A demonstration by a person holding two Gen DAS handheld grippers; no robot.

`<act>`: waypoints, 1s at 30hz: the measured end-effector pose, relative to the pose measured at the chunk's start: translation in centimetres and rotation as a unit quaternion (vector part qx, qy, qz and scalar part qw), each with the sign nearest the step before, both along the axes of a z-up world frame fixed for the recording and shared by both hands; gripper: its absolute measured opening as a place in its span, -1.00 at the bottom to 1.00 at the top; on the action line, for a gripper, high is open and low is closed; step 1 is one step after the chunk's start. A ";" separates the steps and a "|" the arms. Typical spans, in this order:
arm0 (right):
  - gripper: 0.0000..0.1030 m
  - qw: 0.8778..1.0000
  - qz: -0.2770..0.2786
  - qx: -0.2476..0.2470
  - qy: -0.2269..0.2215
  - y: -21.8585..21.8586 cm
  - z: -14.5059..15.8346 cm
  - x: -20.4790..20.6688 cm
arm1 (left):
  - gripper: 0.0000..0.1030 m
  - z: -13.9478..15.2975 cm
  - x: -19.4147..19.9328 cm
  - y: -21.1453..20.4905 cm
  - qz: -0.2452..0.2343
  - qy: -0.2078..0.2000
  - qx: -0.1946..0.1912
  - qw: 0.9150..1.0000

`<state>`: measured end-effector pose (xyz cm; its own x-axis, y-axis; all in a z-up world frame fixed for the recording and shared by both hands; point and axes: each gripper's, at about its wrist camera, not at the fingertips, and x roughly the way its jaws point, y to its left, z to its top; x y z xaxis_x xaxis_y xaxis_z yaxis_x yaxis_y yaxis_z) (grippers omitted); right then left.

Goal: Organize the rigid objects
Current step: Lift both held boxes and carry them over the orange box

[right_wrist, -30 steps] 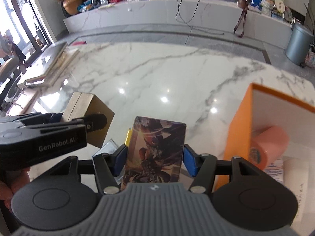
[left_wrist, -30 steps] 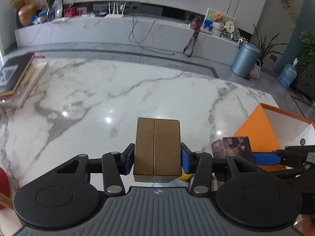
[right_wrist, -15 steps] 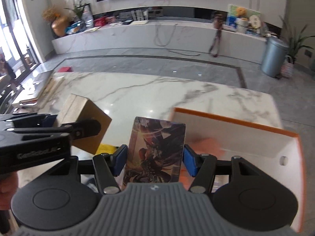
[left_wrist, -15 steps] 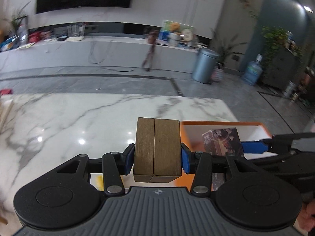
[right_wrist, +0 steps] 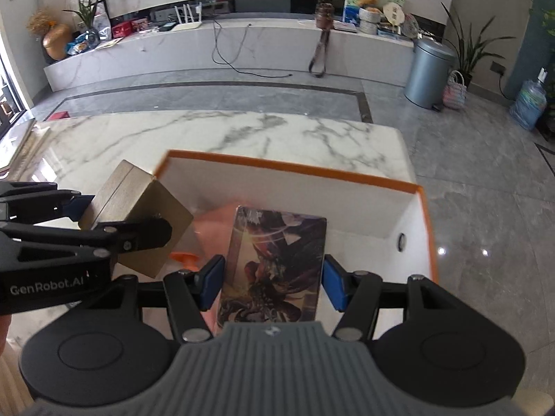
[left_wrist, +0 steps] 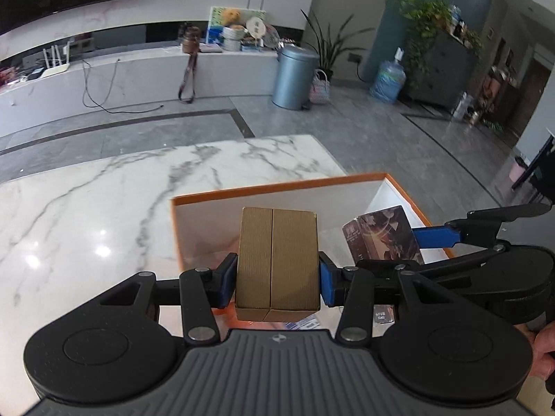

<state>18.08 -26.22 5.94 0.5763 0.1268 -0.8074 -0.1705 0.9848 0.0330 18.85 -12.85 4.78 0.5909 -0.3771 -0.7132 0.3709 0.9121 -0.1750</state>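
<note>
Both grippers have swung from over the bare marble table (left_wrist: pixel 104 208) to above the orange box (right_wrist: pixel 421 208), the left gripper (left_wrist: pixel 277 274) clamping a brown carton (left_wrist: pixel 277 260), the right gripper (right_wrist: pixel 272 277) clamping an illustrated card box (right_wrist: pixel 274 267), ready for lowering inside.

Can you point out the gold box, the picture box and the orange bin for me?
gold box (left_wrist: pixel 277 260), left wrist view, middle of its ribbed top face.
picture box (right_wrist: pixel 274 263), right wrist view, middle of its printed face.
orange bin (right_wrist: pixel 295 168), right wrist view, far orange rim.
</note>
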 end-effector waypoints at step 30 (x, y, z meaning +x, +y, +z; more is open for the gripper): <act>0.12 0.989 0.035 -0.087 0.111 -3.7 -9.9 5.1 | 0.03 -5.8 6.0 -9.3 -0.141 -0.002 0.089 0.986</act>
<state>23.13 -29.91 -3.99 0.3774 0.0086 -0.9260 -0.2453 0.9652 -0.0911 24.84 -22.11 -1.06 0.4838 -0.3956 -0.7806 0.6147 0.7885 -0.0186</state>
